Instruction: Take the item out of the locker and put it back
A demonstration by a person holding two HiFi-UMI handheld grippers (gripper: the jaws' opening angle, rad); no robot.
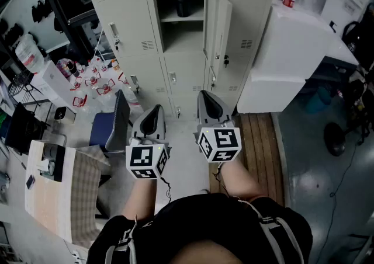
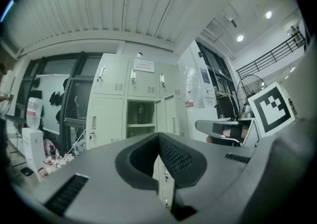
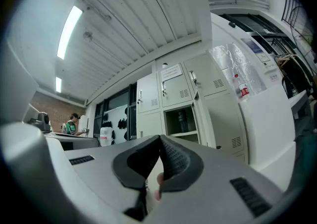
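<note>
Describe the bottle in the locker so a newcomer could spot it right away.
Face the bank of pale lockers. Only one compartment has its door open. The dark bottle stands on its upper shelf, the only thing inside.

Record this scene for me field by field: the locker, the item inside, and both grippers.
locker: one compartment open, door swung right
item: dark bottle upright on the shelf inside
left gripper: shut, empty, well short of the locker
right gripper: shut, empty, beside the left
contact: neither gripper touches the bottle
</note>
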